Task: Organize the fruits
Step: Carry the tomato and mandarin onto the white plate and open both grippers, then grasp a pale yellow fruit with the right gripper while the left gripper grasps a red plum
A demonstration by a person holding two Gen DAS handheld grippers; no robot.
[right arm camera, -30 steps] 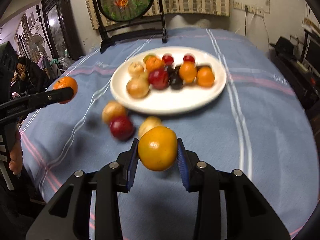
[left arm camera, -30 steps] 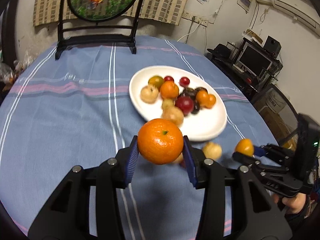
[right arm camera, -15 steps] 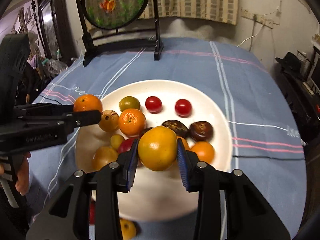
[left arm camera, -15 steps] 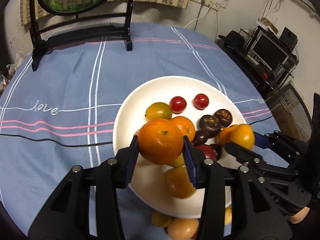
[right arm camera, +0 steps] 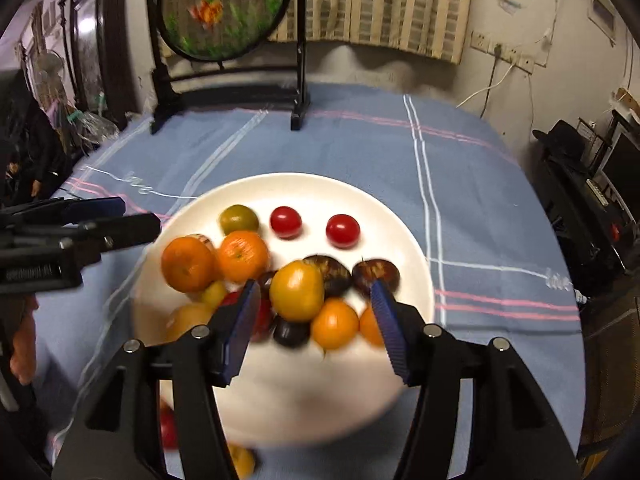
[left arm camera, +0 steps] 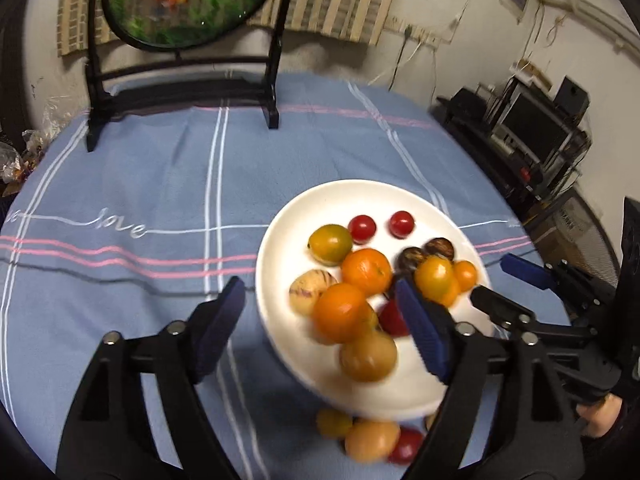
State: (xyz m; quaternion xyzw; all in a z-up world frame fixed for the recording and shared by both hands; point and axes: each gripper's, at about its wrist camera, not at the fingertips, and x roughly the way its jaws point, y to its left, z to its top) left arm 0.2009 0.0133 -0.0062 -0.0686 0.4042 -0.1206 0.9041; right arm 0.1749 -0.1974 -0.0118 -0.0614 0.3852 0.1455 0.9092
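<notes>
A white plate (left arm camera: 288,240) (right arm camera: 392,224) on the blue tablecloth holds several fruits. My left gripper (left arm camera: 320,324) is open above the plate's near edge; the orange (left arm camera: 342,312) it held lies blurred among the fruits, also in the right wrist view (right arm camera: 186,264). My right gripper (right arm camera: 314,320) is open over the plate; the yellow-orange fruit (right arm camera: 298,290) sits loose between its pads, also in the left wrist view (left arm camera: 434,278). Three fruits (left arm camera: 370,440) lie on the cloth in front of the plate.
A black stand with a round fish picture (left arm camera: 180,0) stands at the back of the table. Shelves with electronics (left arm camera: 536,128) are off the table's right side. The left gripper also shows at the left of the right wrist view (right arm camera: 112,220).
Both grippers opened and let go of their fruit over the plate. The orange and the yellow-orange fruit dropped among the plate's fruits.
</notes>
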